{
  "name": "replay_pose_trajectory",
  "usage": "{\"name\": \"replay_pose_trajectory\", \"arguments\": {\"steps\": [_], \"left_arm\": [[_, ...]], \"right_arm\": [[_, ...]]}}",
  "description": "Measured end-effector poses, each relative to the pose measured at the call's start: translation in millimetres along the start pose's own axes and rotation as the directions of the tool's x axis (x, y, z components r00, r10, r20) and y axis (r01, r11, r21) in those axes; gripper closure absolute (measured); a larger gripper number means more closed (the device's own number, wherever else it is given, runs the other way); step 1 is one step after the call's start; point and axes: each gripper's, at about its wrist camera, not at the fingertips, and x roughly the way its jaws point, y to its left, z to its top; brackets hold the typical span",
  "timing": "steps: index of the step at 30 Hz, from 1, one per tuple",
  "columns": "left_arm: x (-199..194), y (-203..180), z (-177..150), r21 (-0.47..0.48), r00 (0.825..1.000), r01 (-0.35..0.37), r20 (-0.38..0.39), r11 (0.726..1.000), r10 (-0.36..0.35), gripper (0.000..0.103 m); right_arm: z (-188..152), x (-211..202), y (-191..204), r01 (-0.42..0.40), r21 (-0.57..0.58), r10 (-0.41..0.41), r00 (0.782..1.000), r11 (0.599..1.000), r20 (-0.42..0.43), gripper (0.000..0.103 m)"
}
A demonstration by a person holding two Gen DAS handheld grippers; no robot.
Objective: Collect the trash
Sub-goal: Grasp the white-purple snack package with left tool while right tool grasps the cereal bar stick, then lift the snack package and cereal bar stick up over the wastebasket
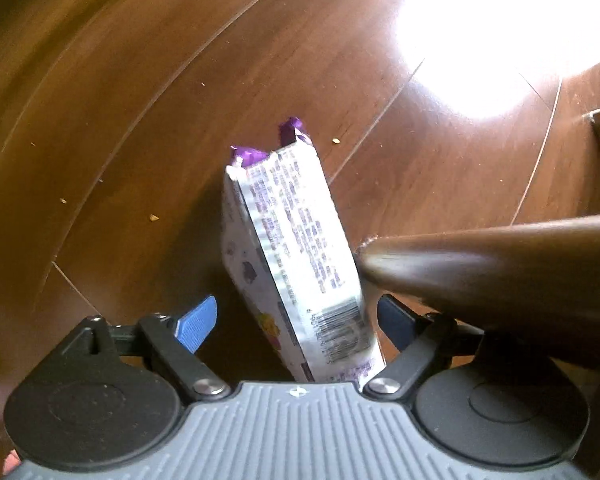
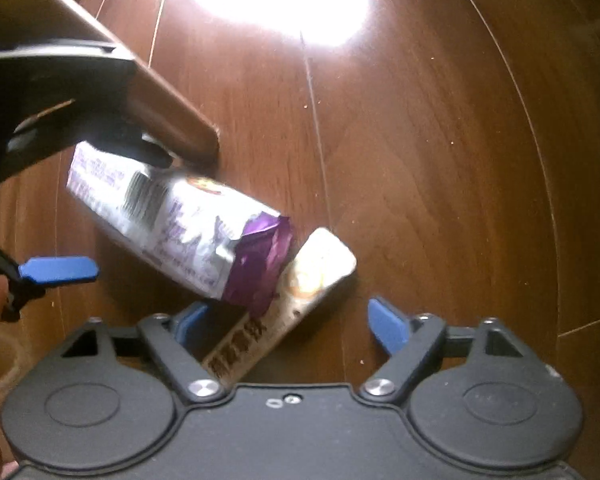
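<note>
Straddling the purple-and-white snack wrapper (image 1: 296, 248) with left gripper (image 1: 296, 320) wide open, unclamped; chair leg (image 1: 480, 264) crowds its right finger, could block closing; right gripper (image 2: 288, 320) open over gold packet (image 2: 300, 292); overlapping wrapper may snag.

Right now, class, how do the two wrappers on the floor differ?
The purple-and-white wrapper is puffy with a torn purple end; the beige wrapper is flatter and narrower. The purple-and-white wrapper sits against a wooden furniture leg and overlaps the beige wrapper. Both lie on the wooden floor, each between open jaws.
</note>
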Motion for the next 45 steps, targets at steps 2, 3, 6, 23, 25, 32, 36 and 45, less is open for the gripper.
{"name": "replay_pose_trajectory", "arguments": {"steps": [2,3,6,23,25,32,36,45], "left_arm": [[6.8,0.4,-1.1,0.01,1.0,-0.017,-0.017,1.0,0.017,0.015],[9.6,1.3,-3.1,0.02,0.999,-0.025,-0.026,0.999,0.026,0.015],[24.7,6.5,-3.8,0.001,0.998,-0.02,-0.056,1.0,0.02,0.014],[10.7,60.7,-2.1,-0.085,0.99,0.061,-0.12,0.995,-0.071,0.045],[0.9,65.9,-2.5,-0.085,0.992,0.069,-0.101,0.994,-0.077,0.045],[-48.0,88.2,-8.0,0.005,0.997,0.062,-0.046,0.998,-0.062,0.045],[-103.5,86.4,-14.5,0.067,0.998,0.067,-0.014,0.996,-0.066,0.045],[-260.2,56.4,-49.7,0.2,0.992,0.099,0.053,0.975,-0.112,0.045]], "right_arm": [[-4.1,-4.0,3.8,0.024,-0.027,-0.024,1.0,0.999,0.008,0.017],[-6.7,-3.8,7.8,0.044,-0.049,-0.044,0.999,0.998,0.01,0.019],[-13.3,-3.7,16.0,0.086,-0.091,-0.085,0.996,0.992,0.016,0.03],[-66.3,-36.6,25.7,-0.016,-0.113,0.019,0.999,0.993,0.026,0.098],[-68.8,-37.5,19.8,-0.021,-0.101,0.023,0.999,0.995,0.026,0.098],[-71.9,-100.8,32.6,-0.037,-0.11,0.048,0.994,0.993,0.094,0.1],[-70.9,-168.4,42.0,-0.025,-0.161,0.054,0.983,0.987,0.174,0.1],[-63.3,-344.8,59.6,-0.013,-0.268,0.106,0.936,0.963,0.334,0.101]]}}
